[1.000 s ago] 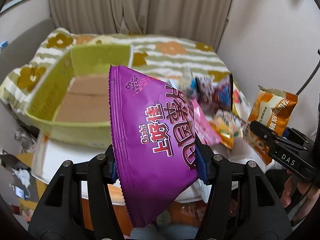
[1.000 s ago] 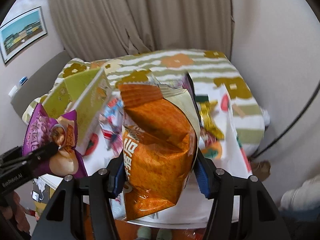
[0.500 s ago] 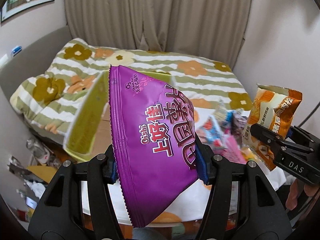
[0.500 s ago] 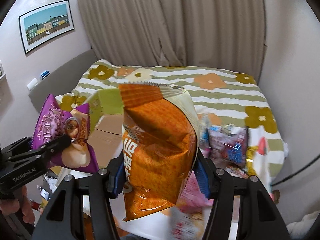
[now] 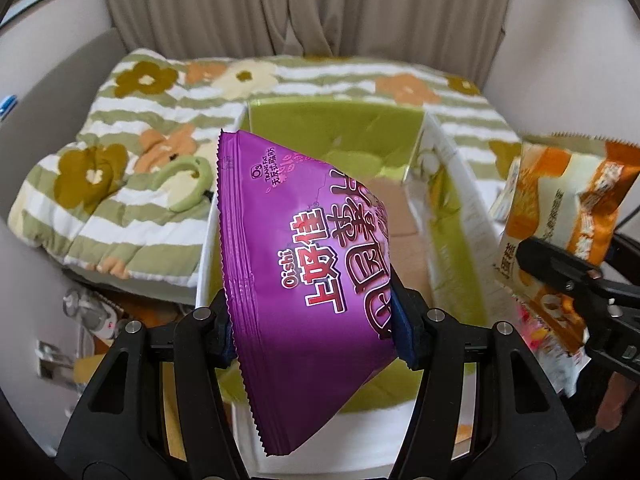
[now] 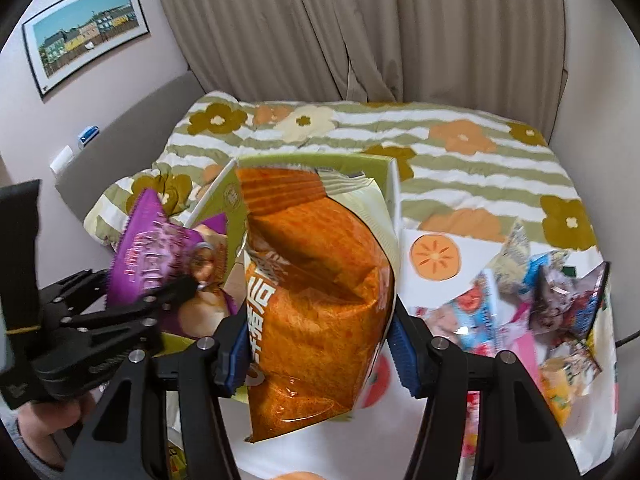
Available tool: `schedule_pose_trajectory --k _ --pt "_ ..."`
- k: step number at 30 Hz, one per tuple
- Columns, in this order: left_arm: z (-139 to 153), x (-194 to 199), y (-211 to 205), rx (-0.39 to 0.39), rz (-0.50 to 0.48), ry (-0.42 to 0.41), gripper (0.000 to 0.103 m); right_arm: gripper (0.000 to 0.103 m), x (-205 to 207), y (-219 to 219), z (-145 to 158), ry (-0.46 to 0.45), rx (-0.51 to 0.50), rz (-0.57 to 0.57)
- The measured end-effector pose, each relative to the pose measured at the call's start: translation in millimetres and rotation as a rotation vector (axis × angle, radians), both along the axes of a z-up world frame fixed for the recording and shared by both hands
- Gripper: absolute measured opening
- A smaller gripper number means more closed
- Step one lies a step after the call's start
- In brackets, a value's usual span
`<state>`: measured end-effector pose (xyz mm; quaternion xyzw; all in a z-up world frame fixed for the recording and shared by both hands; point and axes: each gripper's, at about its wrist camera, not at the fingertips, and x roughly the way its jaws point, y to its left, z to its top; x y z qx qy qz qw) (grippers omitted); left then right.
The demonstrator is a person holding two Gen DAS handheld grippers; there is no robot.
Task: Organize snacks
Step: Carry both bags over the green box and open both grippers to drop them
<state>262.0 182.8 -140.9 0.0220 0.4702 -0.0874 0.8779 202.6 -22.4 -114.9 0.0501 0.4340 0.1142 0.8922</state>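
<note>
A: What is the left gripper [image 5: 312,320] holding?

B: A purple bag [image 5: 304,272]. The two jaws squeeze it from both sides. It hangs in the air over the green box [image 5: 340,136].

A: Can you read the bag?

B: Yes, in the left view. It says "Oishi" in white, with big red Chinese letters beside it. Small words near the top say "TRANS FAT". All the writing is turned sideways.

A: And the right gripper [image 6: 320,344]?

B: Its jaws are shut tight on an orange bag [image 6: 320,300]. That bag is up in the air too, in front of the box. White Chinese letters run down its left side, but I cannot read them.

A: What does the right view show that the left one does not?

B: A pile of small snacks [image 6: 532,304] on the white cloth [image 6: 436,304], to the right of the box. The cloth has orange fruit pictures. There is also a picture [image 6: 86,46] of bright houses on the wall.

A: And the left view?

B: It looks into the box. You can see brown cardboard at the bottom. Behind it is a flowery blanket [image 5: 132,160].
</note>
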Motion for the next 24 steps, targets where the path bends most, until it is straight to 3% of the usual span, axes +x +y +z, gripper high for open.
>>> schedule_pose_trajectory --k 5,7,8,9,11,24 --pt "-25 18 2 0.015 -0.066 0.047 0.055 0.055 12 18 -13 0.051 0.011 -0.030" --pt "-32 24 -1 0.030 -0.088 0.059 0.062 0.055 13 21 -16 0.065 0.003 -0.032" --pt "-33 25 -1 0.035 -0.092 0.060 0.072 0.055 14 22 -18 0.073 -0.003 -0.032" --pt "-32 26 -2 0.042 -0.092 0.055 0.089 0.055 16 23 -20 0.081 -0.008 -0.032" --pt "-29 23 1 0.043 -0.089 0.032 0.102 0.055 21 24 -23 0.100 -0.007 -0.034" --pt "-11 -6 41 0.030 0.058 -0.005 0.102 0.055 43 37 -57 0.209 -0.030 0.072"
